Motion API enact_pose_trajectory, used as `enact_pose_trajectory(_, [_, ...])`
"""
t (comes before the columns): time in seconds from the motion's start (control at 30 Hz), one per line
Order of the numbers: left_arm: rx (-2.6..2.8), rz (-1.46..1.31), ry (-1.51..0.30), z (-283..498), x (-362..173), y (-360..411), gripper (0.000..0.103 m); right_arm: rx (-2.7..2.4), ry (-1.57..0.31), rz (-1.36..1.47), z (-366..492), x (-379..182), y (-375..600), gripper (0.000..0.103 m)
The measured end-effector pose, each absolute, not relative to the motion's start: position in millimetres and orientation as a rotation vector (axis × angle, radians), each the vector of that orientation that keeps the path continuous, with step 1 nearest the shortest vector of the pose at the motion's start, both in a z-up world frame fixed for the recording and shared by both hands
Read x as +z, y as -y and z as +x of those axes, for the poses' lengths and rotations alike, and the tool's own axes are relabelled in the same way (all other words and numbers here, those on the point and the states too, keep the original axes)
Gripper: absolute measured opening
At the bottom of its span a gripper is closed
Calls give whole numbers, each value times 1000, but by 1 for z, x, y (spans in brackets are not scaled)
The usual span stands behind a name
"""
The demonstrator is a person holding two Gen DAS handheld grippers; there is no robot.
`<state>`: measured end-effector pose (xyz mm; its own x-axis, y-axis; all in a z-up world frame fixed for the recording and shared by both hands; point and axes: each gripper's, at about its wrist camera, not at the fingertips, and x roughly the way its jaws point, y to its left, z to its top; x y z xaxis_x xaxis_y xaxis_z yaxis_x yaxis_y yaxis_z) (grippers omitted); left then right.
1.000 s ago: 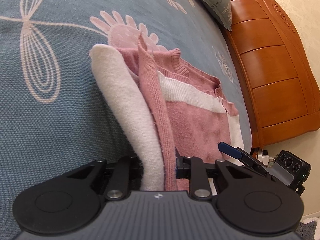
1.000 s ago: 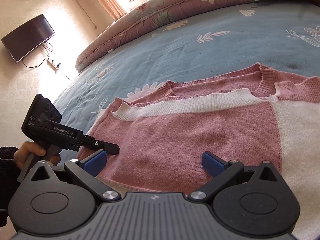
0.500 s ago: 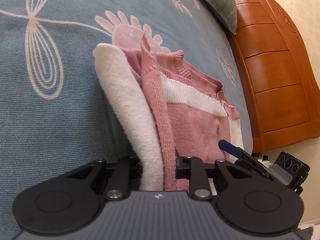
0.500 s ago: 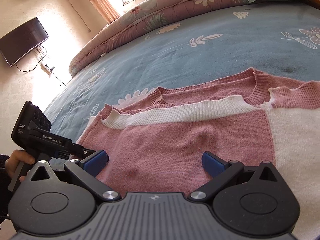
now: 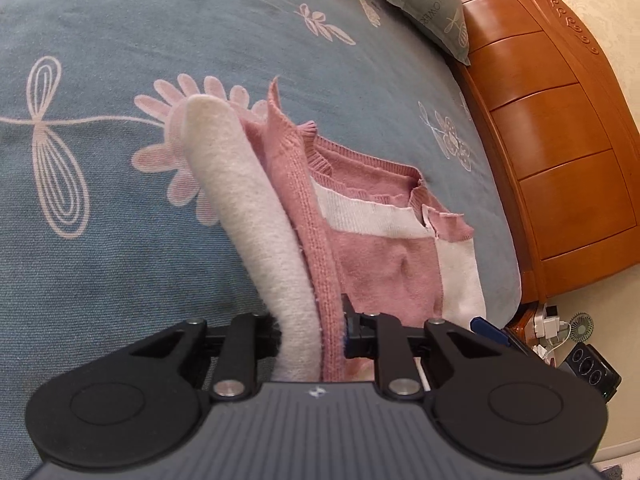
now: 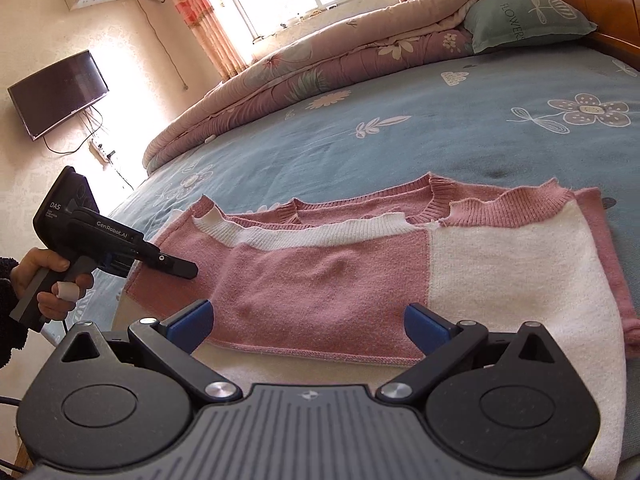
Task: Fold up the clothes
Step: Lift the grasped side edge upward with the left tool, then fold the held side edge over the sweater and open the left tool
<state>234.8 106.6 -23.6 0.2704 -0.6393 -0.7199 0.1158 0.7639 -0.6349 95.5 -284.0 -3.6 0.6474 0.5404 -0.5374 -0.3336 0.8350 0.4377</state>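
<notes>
Gripping the sweater (image 5: 304, 280): the left hand-held gripper (image 5: 312, 332) has both fingers clamped on a bunched edge, white fabric against its left finger and pink ribbed knit against its right. The pinched fold runs straight ahead of it, tilted up off the bed (image 5: 120, 240). The rest of the garment lies flat ahead and to its right, neckline turned toward the wooden headboard (image 5: 560, 160).

The right hand-held gripper (image 6: 308, 326) has its fingers spread wide, blue pads (image 6: 192, 320) on either side of the pink panel, just above the fabric (contact unclear from this angle). Nothing sits between the pads except the sweater lying underneath. A pink hem edge crosses right in front of it, and a white layer shows below that hem.

In the right wrist view the sweater (image 6: 360, 272) lies on the blue floral bedspread (image 6: 440, 128), with a pink block ahead, a white block ahead-right and the ribbed collar at the far side. The left hand-held gripper (image 6: 176, 268) appears ahead-left, held by a hand (image 6: 52, 284) in a dark sleeve, its tip on the sweater's left edge.

A rolled quilt (image 6: 320, 68) and a green pillow (image 6: 520, 20) lie far ahead. A wall TV (image 6: 56, 92) sits far left.
</notes>
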Motion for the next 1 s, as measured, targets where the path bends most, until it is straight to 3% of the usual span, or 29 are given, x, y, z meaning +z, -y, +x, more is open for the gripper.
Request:
enact_pose_trajectory(0.47, [-639,-470,-1119,222,48,-21,19,446,-646,431,74,-6,339,103])
enact_pose_trajectory(1.0, [-707,-486,-1150,248,52,91,19,366,-544,426,44,8,387,103])
